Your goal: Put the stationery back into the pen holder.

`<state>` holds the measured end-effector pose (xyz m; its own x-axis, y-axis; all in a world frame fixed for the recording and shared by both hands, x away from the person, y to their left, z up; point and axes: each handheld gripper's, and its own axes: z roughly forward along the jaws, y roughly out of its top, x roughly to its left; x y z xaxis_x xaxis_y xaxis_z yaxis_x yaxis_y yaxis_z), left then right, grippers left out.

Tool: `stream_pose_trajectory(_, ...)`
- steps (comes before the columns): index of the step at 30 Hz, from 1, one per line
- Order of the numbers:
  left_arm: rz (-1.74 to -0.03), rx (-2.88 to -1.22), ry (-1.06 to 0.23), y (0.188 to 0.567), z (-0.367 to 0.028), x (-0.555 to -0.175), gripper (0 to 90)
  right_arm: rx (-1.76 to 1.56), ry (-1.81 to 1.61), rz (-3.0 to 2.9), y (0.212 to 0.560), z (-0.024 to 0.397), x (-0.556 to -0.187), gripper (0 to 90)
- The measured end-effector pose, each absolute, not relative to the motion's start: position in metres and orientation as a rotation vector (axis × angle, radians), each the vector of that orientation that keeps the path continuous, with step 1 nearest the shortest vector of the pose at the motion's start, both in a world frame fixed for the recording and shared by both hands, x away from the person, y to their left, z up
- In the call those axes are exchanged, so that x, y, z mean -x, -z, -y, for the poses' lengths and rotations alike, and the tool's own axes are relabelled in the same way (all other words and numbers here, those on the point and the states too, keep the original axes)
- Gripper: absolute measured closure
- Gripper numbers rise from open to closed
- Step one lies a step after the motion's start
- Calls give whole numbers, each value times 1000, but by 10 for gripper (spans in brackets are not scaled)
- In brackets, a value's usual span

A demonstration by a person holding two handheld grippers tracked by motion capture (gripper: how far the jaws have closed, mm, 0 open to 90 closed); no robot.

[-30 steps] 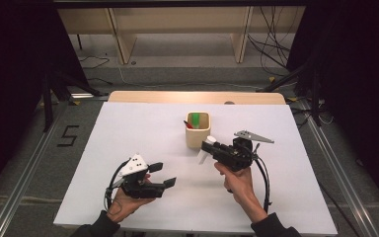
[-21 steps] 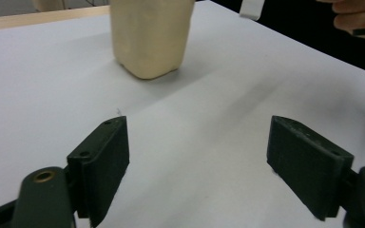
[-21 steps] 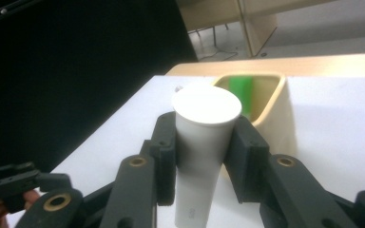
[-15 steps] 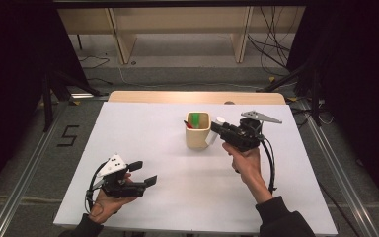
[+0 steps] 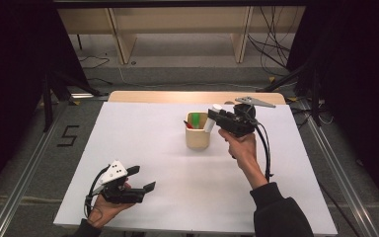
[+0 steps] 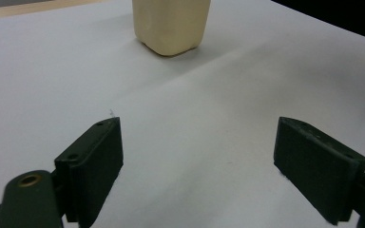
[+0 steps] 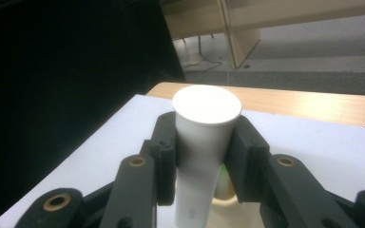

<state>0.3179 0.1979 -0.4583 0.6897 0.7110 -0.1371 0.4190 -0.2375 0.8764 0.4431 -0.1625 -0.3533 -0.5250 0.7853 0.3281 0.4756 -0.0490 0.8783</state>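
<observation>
My right gripper (image 5: 214,115) is shut on a white cylinder (image 5: 211,120), which hangs tilted just above the right rim of a beige cup (image 5: 198,137) at mid table. In the right gripper view, both pads clamp the white cylinder (image 7: 204,142) below its flat top, with the cup's rim (image 7: 229,199) underneath. A green item (image 5: 196,118) and a red one (image 5: 188,124) stand inside the cup. Near the table's front left, my left gripper (image 5: 142,178) is held low over the table. Its jaws have just been opening and nothing is between them (image 6: 199,124). The beige cup (image 6: 171,23) stands far ahead of it.
The white tabletop (image 5: 143,138) ends in a wooden strip (image 5: 177,97) at the far edge. Beyond it are wooden shelf legs (image 5: 121,39) and cables on the floor. A metal rail (image 5: 24,168) runs along the left side, and dark curtains flank the table.
My right gripper has lifted the white cylinder up and away, from beside the cup to above its rim. My left gripper has shifted left toward the front corner and its jaws stand wider.
</observation>
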Motion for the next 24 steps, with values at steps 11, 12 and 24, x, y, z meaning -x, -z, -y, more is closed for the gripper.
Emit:
stream_pose_trajectory(11, -894, -1853, -351, 458, -202, -318, 163, -1362, -1549, -1937, 355, 150, -465, 675)
stream_pose_trajectory(12, -893, -1853, -351, 458, -203, -319, 163, -1366, -1549, -1935, 355, 149, -467, 675)
stream_pose_trajectory(24, -897, -1843, -341, 458, -203, -319, 163, -1366, -1440, -1948, 366, 135, -478, 674)
